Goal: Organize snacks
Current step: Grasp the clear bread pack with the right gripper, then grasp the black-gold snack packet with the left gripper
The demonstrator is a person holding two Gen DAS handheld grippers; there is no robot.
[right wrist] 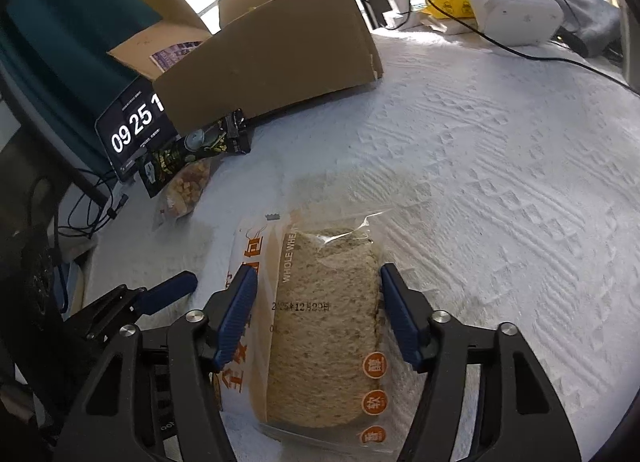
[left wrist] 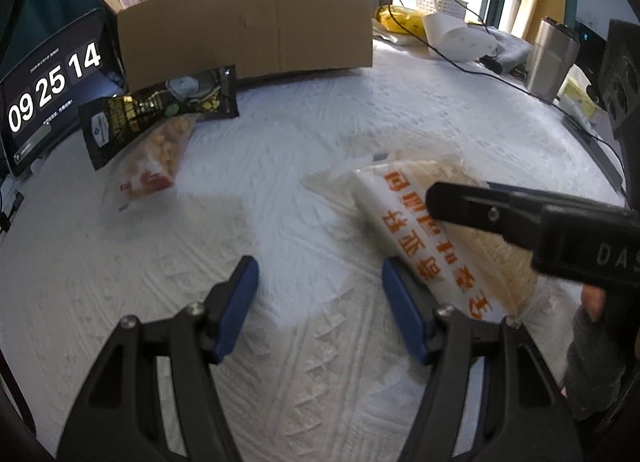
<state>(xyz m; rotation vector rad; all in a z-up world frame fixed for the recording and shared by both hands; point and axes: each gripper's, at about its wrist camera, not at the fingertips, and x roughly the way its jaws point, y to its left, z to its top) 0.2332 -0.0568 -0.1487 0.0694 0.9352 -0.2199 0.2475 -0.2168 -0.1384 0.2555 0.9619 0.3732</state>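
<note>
Blue-padded jaws of the right gripper (right wrist: 318, 310) straddle a bag of sliced bread (right wrist: 320, 326) lying flat on the white-covered tabletop (right wrist: 500, 181), the loaf's long axis running straight out between them. Whether the pads already press its sides is hard to say, though a sliver of gap seems to show. Just left of the bag, the left gripper (left wrist: 320, 302) hangs with jaws apart over bare cloth, holding nothing. Beyond, an open cardboard box (right wrist: 272, 61) waits, two snack packets (left wrist: 160, 121) at its foot.
</note>
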